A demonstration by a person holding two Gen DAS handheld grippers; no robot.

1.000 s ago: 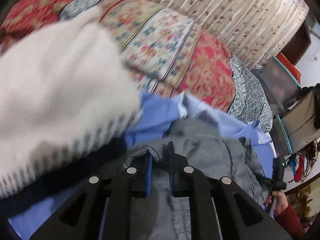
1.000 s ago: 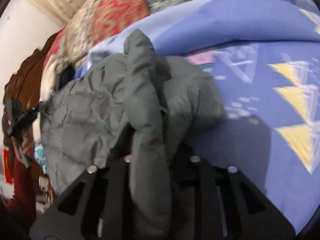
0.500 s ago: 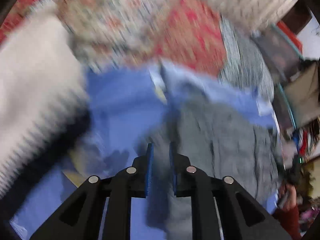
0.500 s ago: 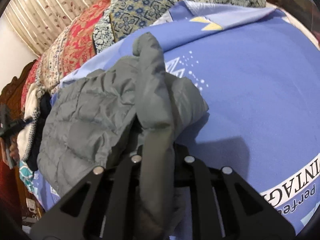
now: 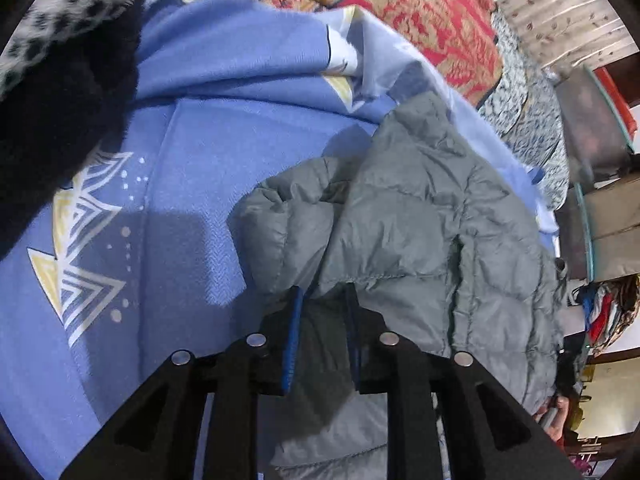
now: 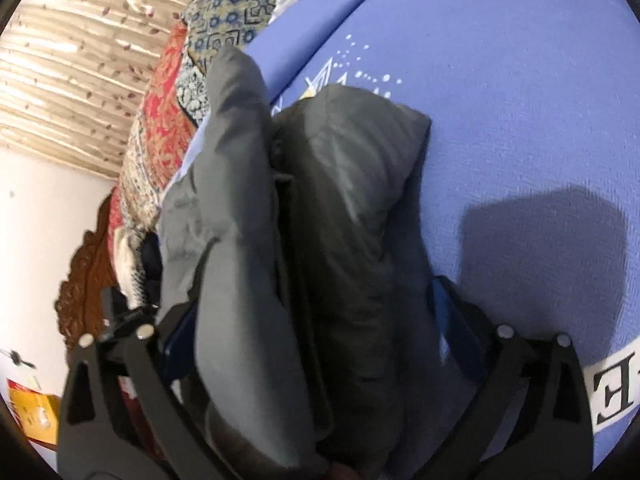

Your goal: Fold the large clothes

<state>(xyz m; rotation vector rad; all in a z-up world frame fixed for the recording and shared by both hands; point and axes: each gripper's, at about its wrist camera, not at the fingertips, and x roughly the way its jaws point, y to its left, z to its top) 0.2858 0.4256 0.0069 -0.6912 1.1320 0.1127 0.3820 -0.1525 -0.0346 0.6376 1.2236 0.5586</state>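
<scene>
A grey quilted puffer jacket [image 5: 420,216] lies bunched on a blue blanket [image 5: 208,152] with yellow and white triangle prints. My left gripper [image 5: 322,300] has its jaws slightly apart, with a fold of the jacket's edge between its blue pads. In the right wrist view the jacket [image 6: 320,216] fills the middle. My right gripper [image 6: 316,320] is spread wide open, and the jacket's folded bulk lies between its fingers, loose. The blue blanket [image 6: 500,100] lies beyond it.
A white and black fuzzy garment [image 5: 52,40] lies at the upper left. Patterned red and cream quilts [image 5: 420,12] are piled behind, before a floral curtain [image 6: 72,60]. Boxes and clutter [image 5: 592,132] stand at the right. A carved wooden headboard [image 6: 88,276] is at the left.
Both grippers swung down toward the blanket with the jacket. My right gripper opened wide from its grip. My left gripper's jaws parted a little.
</scene>
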